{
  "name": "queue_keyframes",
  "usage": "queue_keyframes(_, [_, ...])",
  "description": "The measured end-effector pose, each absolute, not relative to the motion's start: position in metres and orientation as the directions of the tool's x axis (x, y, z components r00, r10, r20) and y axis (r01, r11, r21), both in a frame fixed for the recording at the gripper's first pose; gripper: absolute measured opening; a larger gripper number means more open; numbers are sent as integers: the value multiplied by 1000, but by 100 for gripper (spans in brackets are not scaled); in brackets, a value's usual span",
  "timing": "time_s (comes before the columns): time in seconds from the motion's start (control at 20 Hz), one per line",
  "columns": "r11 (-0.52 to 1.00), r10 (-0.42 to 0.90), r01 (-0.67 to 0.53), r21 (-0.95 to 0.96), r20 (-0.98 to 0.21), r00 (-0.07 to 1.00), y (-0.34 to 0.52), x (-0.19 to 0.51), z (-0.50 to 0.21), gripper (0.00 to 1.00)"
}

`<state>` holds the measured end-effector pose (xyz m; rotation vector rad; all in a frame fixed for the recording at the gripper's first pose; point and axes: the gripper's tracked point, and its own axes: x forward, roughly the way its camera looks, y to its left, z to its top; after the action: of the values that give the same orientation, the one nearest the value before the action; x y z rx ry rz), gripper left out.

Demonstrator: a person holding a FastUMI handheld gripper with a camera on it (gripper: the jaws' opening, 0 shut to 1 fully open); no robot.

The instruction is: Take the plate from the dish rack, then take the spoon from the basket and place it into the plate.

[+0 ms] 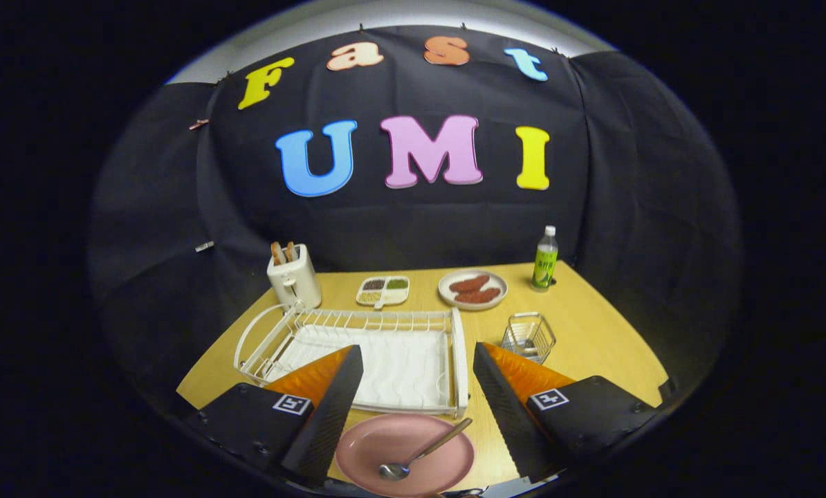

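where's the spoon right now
In the gripper view the spoon lies in the pink plate on the table, between the open gripper's fingers and just in front of the dish rack, bowl end nearest the camera.

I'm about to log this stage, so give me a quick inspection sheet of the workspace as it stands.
Surface: wooden table.
Job's things: pink plate on the table just in front of the dish rack; spoon lies in the plate; wire basket beside the rack.
Clutter: toaster, divided dish, plate of sausages, green bottle, all beyond the rack.
Grippers: hand-held gripper open, fingers either side of the plate, holding nothing.
Cables: nothing seen.
Surroundings: black cloth wall.
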<state>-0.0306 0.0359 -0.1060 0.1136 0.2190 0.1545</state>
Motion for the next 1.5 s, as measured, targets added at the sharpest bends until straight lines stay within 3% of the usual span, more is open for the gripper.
queue_keyframes(0.2, [988,142,-137,73,-64,988,24,-47,-45,98])
queue_keyframes(0.45, [995,66,-68,68,21,998,-11,-70,-8,97])
queue_keyframes(0.65, [998,44,-44,36,7,999,-39,-77,-16,97])
queue_keyframes(1.5, [984,164,-164,75,1,986,-55,-68,-17,97])
